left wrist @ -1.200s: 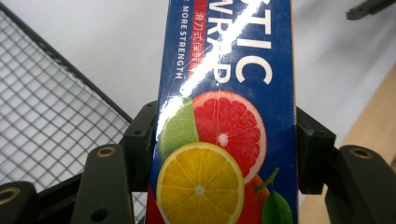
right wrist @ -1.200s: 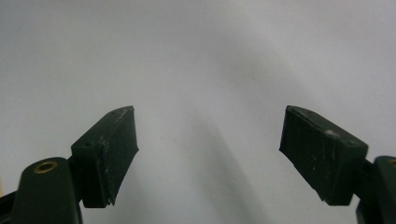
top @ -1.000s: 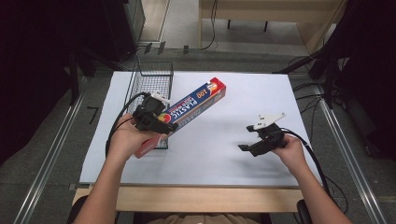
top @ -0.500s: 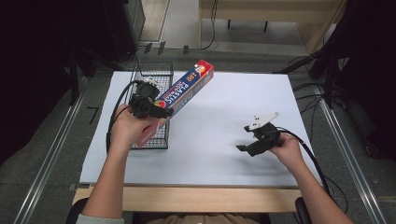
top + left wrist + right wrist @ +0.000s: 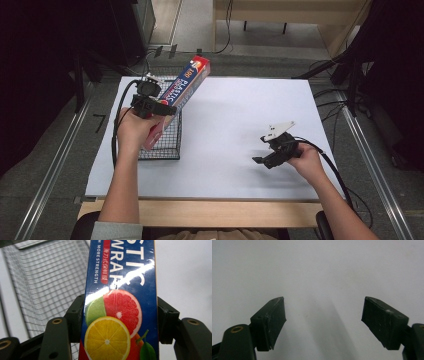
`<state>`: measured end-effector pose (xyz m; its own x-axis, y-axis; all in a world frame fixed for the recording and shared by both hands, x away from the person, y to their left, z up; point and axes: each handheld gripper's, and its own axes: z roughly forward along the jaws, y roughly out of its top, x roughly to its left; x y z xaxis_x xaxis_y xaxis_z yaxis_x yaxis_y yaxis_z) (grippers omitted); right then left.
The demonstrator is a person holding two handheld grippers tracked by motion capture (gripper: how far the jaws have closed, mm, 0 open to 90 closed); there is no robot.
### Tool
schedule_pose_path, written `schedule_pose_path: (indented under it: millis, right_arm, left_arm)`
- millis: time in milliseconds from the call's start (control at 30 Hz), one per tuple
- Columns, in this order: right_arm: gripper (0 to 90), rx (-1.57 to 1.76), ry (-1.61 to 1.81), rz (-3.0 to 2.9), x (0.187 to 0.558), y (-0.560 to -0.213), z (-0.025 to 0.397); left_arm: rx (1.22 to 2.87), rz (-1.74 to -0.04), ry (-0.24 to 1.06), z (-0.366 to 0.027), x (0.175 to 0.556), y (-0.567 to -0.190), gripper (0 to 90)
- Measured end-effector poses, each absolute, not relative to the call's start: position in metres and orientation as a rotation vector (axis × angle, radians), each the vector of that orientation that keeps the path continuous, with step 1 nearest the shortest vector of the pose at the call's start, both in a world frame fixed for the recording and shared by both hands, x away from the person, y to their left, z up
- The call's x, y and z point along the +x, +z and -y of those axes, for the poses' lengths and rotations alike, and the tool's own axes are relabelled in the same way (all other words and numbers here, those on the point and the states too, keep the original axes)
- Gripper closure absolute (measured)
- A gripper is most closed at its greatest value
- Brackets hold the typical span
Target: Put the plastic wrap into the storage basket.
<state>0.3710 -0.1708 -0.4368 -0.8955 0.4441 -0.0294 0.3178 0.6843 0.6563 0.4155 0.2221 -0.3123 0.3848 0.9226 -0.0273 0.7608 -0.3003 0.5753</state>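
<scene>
Left gripper (image 5: 165, 107) clamped across a glossy blue plastic wrap box (image 5: 186, 85), long carton tilted up over the wire mesh basket (image 5: 167, 145) beneath it, right gripper (image 5: 323, 322) spread wide, holding nothing, above matte white table (image 5: 240, 115).

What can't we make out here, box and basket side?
- Plastic wrap box, left gripper view: top and bottom cut off by the frame edges, so the lettering is partial.
- Box's lower end, high view: hidden behind the person's left hand.
- Wire basket floor, high view: partly covered by box and hand.
</scene>
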Motion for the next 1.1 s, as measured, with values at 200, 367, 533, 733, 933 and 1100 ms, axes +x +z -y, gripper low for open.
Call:
schedule_pose_path:
  millis: [200,367,533,733,933,1100]
  right_arm:
    - [19.1,0.597,1.006,-2.707,0.370,-0.437,0.169]
    - [19.1,0.617,1.075,-2.731,0.371,-0.436,0.169]
    - [19.1,0.603,1.038,-2.743,0.370,-0.438,0.167]
    - [19.1,0.599,1.022,-2.749,0.370,-0.438,0.167]
    - [19.1,0.597,1.024,-2.748,0.370,-0.438,0.167]
    - [19.1,0.590,1.025,-2.745,0.370,-0.438,0.168]
  left_arm:
    - [2.146,-1.540,0.519,-0.224,0.423,-0.317,39.5]
    - [2.082,-1.596,0.508,-0.232,0.429,-0.322,39.5]
    - [2.089,-1.622,0.479,-0.236,0.433,-0.328,39.7]
    - [2.022,-1.717,0.520,-0.246,0.439,-0.332,39.6]
    - [1.987,-1.760,0.540,-0.245,0.445,-0.337,39.5]
    - [1.995,-1.787,0.530,-0.244,0.450,-0.345,39.4]
